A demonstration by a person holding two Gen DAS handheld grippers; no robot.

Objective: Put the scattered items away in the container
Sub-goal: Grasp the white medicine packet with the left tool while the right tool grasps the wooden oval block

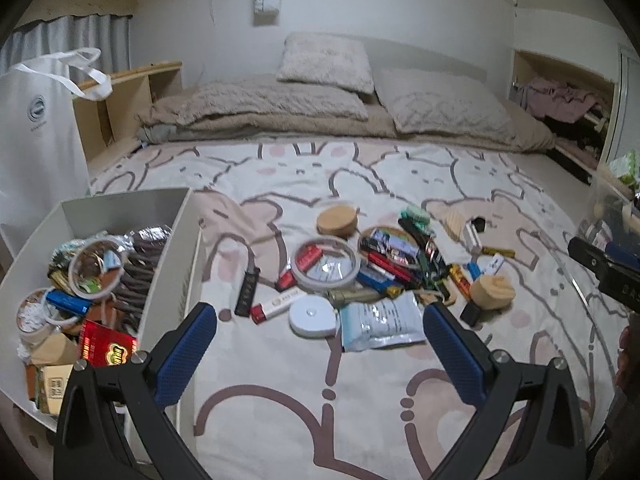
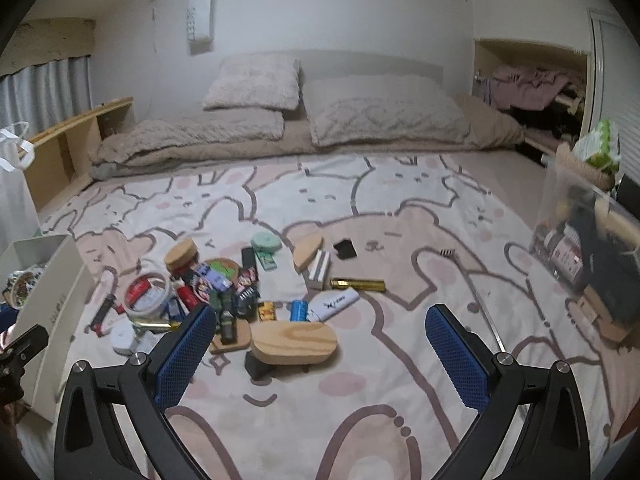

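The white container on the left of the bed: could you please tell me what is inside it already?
The white container holds a tape ring, a blue tube, a red packet and dark wrappers. Whatever lies beneath is covered.

Left gripper (image 1: 320, 328): matte black frame, two splayed arms, blue fingers (image 1: 184, 356) with fine cross-hatch grip texture. Round silver screw heads at the finger pivots, two per side. Right gripper (image 2: 320, 334): same build, black arms, blue textured fingers (image 2: 458, 354), silver screws. From the left wrist view its black body shows embossed lettering, unreadable.
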